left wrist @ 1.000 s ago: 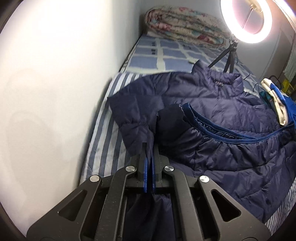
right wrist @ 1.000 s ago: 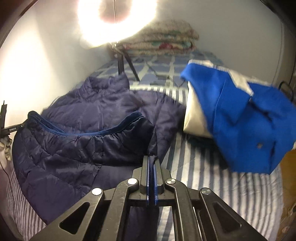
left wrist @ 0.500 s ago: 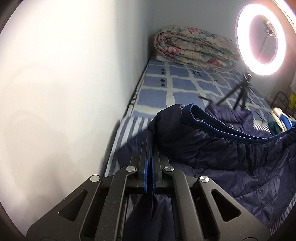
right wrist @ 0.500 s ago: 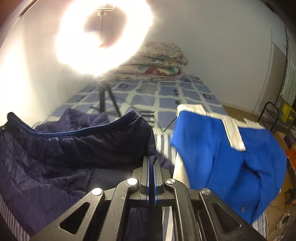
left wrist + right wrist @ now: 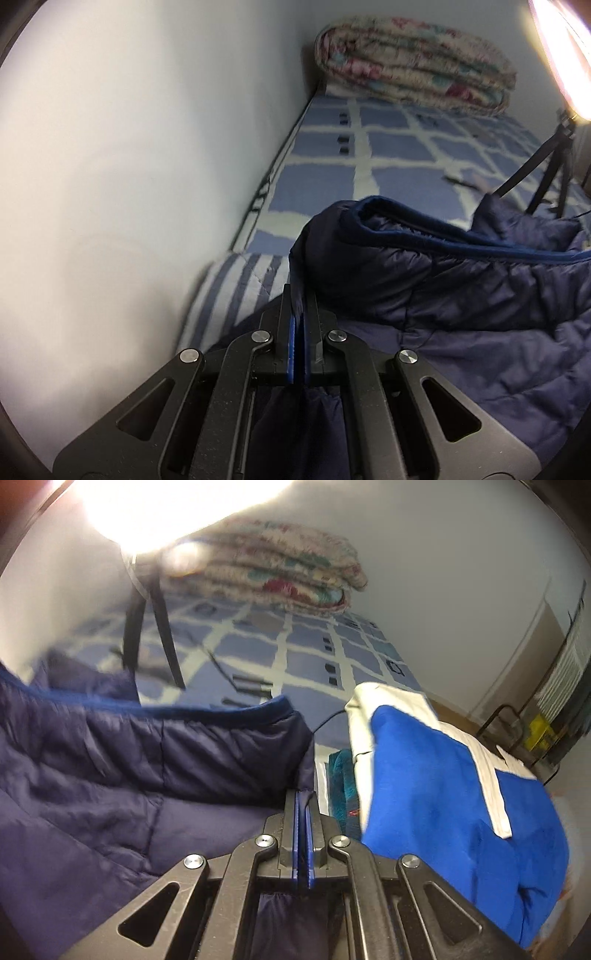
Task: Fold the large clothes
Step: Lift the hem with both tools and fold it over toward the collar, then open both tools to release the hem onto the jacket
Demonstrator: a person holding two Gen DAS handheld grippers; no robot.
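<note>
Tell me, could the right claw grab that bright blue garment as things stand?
Probably not: the right claw is shut on the navy jacket. The bright blue garment lies close beside it, unobstructed, once the jacket is released.

White wall (image 5: 129, 166); checked bed (image 5: 399, 147), folded floral quilt (image 5: 413, 66); glaring ring light (image 5: 155, 509)

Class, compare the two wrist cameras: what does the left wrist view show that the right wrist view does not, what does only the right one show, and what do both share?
Only the left wrist view shows the left gripper, shut on a corner of the navy jacket, and the striped sheet by the wall.

Only the right wrist view shows the right gripper, shut on another jacket corner, the blue and white garment and a teal cloth beside it.

Both show the jacket, the checked bedspread, the folded floral blanket, and the lamp tripod.
</note>
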